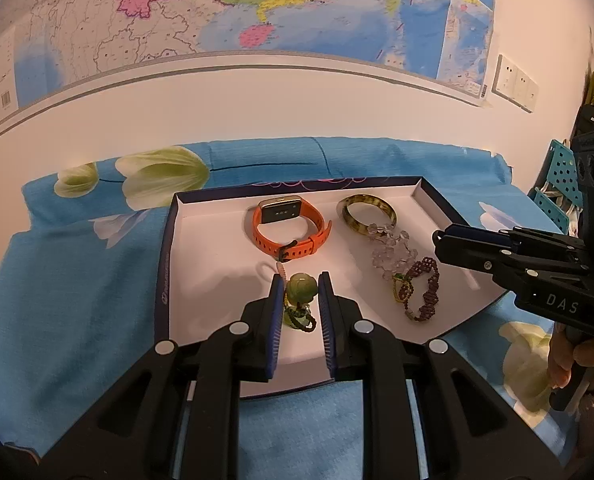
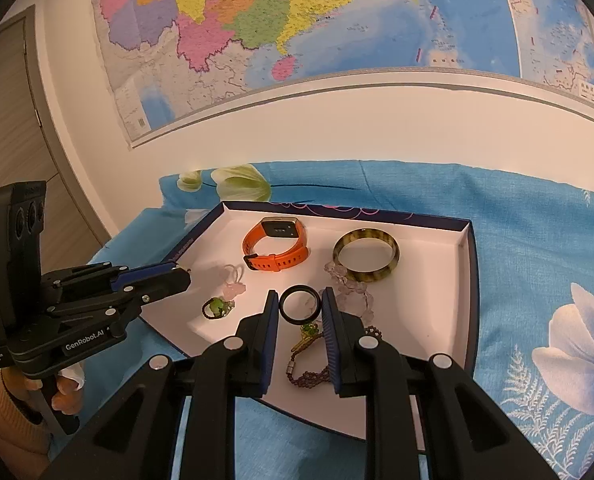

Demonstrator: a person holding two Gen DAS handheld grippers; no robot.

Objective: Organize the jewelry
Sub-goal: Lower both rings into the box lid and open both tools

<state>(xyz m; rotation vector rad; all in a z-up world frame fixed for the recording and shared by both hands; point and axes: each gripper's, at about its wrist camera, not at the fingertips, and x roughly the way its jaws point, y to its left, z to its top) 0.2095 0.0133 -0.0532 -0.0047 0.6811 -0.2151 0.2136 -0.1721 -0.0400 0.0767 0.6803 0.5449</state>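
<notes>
A shallow white-lined tray point(image 1: 217, 248) point(image 2: 437, 280) holds an orange watch point(image 1: 289, 232) point(image 2: 275, 246), a mottled bangle point(image 1: 369, 210) point(image 2: 365, 256), clear beads point(image 1: 391, 252) point(image 2: 351, 290) and a maroon bead bracelet point(image 1: 421, 288) point(image 2: 309, 374). My left gripper point(image 1: 301, 288) point(image 2: 187, 274) is shut on a green jade pendant point(image 1: 301, 290) over the tray; in the right wrist view the pendant point(image 2: 216, 307) appears beside its tips. My right gripper point(image 2: 300, 304) point(image 1: 437, 240) is shut on a black ring point(image 2: 300, 305) above the tray.
The tray lies on a blue floral cloth point(image 1: 77, 288) point(image 2: 537, 264) against a white wall with a map point(image 1: 257, 8) point(image 2: 297, 20). A small pink charm point(image 2: 235, 280) lies in the tray. A teal perforated rack point(image 1: 559, 184) stands at the right.
</notes>
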